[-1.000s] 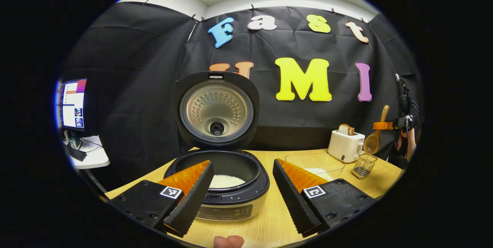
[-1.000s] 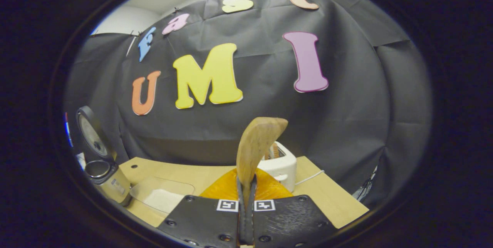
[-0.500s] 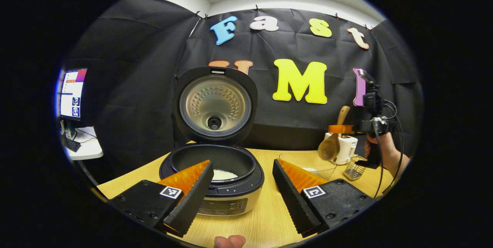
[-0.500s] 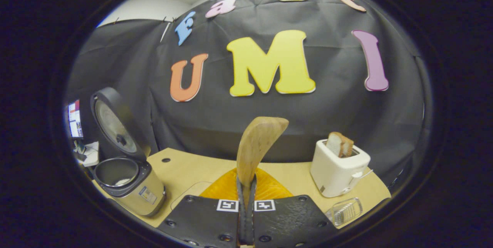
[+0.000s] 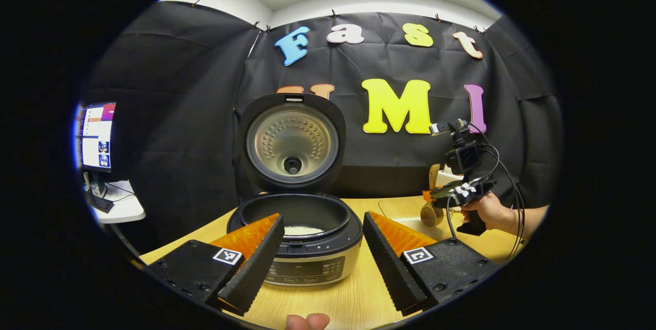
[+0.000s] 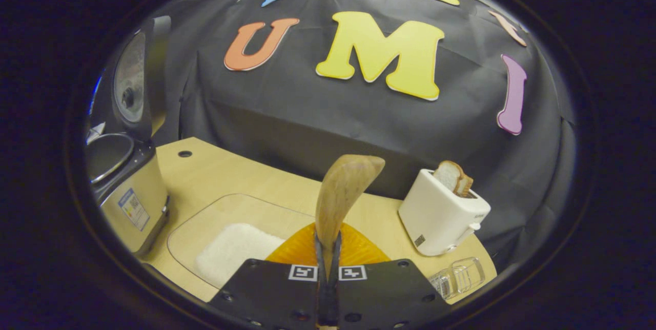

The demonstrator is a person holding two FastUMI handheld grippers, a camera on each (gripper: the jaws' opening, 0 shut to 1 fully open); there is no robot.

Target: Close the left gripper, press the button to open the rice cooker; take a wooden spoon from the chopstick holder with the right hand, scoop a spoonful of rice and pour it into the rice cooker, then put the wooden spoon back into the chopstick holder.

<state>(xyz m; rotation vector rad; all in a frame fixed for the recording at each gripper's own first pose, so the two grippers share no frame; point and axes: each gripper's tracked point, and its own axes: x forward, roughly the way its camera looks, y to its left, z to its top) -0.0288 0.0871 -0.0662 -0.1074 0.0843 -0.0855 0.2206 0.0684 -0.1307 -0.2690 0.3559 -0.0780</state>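
The rice cooker [image 5: 307, 258] stands with its lid [image 5: 292, 140] raised and a little white rice [image 5: 302, 230] in the pot. My left gripper [image 5: 323, 263] is open just in front of it, one finger on each side, holding nothing. My right gripper [image 6: 328, 268] is shut on the handle of the wooden spoon [image 6: 341, 197], whose bowl points forward over the glass dish [image 6: 205, 217] of rice [image 6: 230, 250]. The left gripper view has that right gripper [image 5: 429, 197], in a hand, carrying the spoon [image 5: 429, 213] over the dish [image 5: 402, 207]. The chopstick holder [image 6: 458, 281] sits at lower right.
A white toaster [image 6: 443, 214] with a bread slice [image 6: 453, 176] stands on the wooden table [image 6: 230, 176] to the right of the dish. The rice cooker [image 6: 128, 191] is to the dish's left. A monitor [image 5: 97, 135] on a side desk lies far left.
The right gripper has carried the spoon left from above the holder and toaster, down toward the glass dish, tipping its view downward. The left gripper has barely shifted and stays open.
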